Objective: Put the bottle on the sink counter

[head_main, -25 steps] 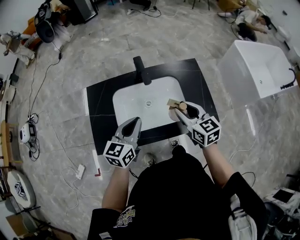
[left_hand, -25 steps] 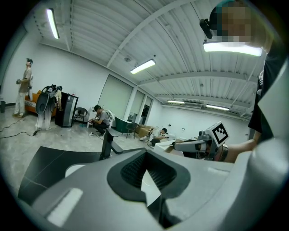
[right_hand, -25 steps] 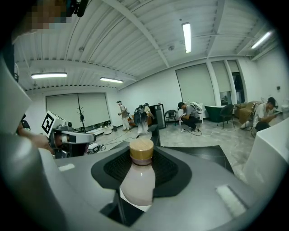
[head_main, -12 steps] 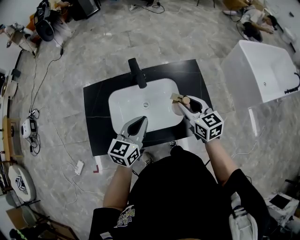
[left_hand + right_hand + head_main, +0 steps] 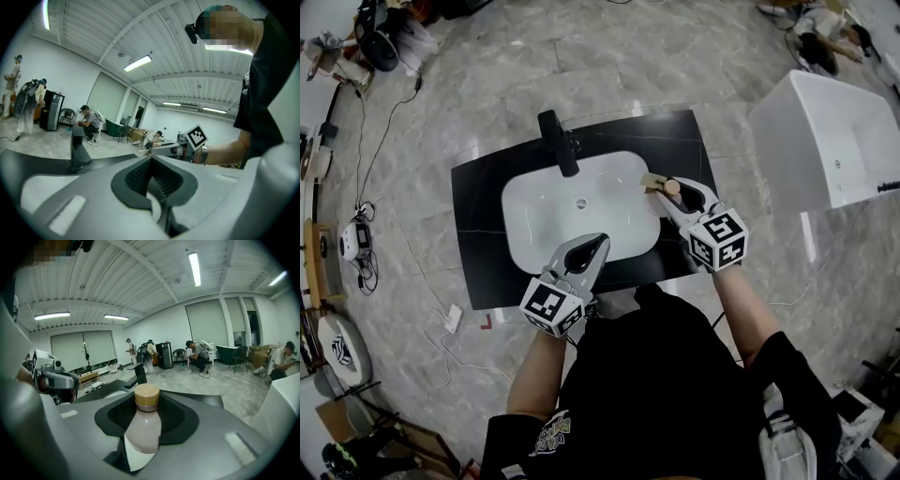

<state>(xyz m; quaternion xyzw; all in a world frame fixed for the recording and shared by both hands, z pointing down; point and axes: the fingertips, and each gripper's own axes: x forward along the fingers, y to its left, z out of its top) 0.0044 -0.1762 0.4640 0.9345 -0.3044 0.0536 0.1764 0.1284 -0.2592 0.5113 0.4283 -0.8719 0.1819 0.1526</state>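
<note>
**Fixture.** We find a black tabletop [image 5: 478, 234] on a grey tiled floor, with a white basin [image 5: 562, 225] set into it. A dark faucet [image 5: 558, 145] stands at the far rim of the basin. Bare black surface shows on both sides of the basin. The strip on the right is the one nearer the load.

**Right tool.** The right tool [image 5: 673, 190] is clamped on the bottle [image 5: 143, 427], with its jaws spread wide around the body. The head view places its tip over the basin's right rim, just beside the right-hand strip. We cannot tell its height above the surface.

**Left tool.** The left tool [image 5: 592, 248] sits at the near rim of the basin. Its jaws are together at the tips with nothing between them. We judge that it plays no part in this step.

**Task item.** The bottle is pale and cloudy, with a white label low on its body and a tan cap [image 5: 147, 397]. It stands roughly upright in the grip, cap uppermost. It is clear of the tabletop and not yet set down.

**Step in hand.** We judge this to be the carry, close to its end.

**Next move.**
- Shift the bottle slightly right, off the basin rim and over bare tabletop.
- Lower it with the base flat until it bears.
- Only then spread the jaws and draw back along their own line, so the pads do not drag the bottle over.

The strip is narrow, so the placement should stay clear of both the basin rim and the outer edge.
</note>
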